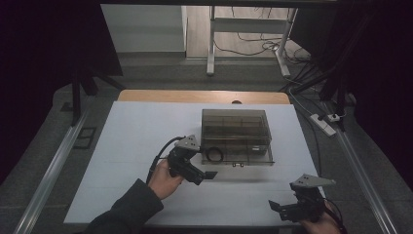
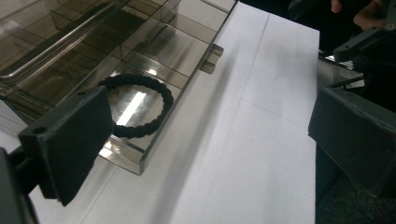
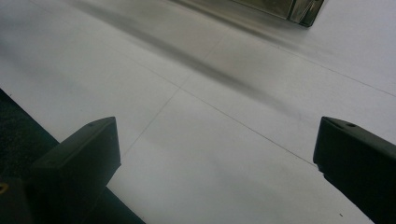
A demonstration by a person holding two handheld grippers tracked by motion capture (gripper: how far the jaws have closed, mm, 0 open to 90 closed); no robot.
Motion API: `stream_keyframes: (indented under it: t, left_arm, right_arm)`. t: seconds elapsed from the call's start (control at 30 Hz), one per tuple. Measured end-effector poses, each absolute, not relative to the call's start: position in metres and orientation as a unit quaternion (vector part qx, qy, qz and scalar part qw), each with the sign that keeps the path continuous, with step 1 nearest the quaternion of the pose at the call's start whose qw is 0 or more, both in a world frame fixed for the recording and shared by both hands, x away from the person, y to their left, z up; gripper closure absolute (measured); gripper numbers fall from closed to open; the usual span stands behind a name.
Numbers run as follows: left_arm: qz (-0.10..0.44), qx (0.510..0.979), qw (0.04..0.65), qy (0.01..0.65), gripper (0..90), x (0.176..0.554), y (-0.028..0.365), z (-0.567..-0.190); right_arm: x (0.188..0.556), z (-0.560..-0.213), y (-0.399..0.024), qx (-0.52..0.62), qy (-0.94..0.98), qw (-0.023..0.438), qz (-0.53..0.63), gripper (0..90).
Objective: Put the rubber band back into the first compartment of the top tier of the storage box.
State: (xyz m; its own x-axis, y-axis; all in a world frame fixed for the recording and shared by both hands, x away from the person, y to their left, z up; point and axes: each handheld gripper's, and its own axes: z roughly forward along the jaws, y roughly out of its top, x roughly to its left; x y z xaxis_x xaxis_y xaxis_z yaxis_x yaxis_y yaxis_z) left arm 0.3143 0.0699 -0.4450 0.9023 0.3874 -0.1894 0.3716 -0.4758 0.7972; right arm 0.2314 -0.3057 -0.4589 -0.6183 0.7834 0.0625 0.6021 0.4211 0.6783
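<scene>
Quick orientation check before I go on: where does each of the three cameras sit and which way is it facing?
High view: above the person's side, looking forward and down at the white table, compartment box, both hands.
Left gripper view: rides the left gripper, facing the black braided ring in the box's corner compartment.
Right gripper view: rides the right gripper, facing bare table.
Shared: high and left views show the ring.

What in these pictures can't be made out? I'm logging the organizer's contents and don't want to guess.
- Rear compartments of the organizer box: in the high view the smoky lid and dim light obscure any contents.
- Black braided ring: in the left gripper view a jaw covers its left edge.
- Box in the right gripper view: cut off by the top edge, corner alone visible.
- Right tongs: dark against the sleeve, detail lost.
</scene>
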Motion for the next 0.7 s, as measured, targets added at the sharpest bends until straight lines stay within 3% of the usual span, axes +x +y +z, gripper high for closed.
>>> stream_keyframes:
  t: [0.7]
  left_arm:
    - [0.007, 0.855, 0.464, 0.230, 0.0, 0.302, 0.081, -0.444]
  right_arm:
    - [0.231, -0.459, -0.306, 0.416, 0.832, 0.133, 0.342, 0.3]
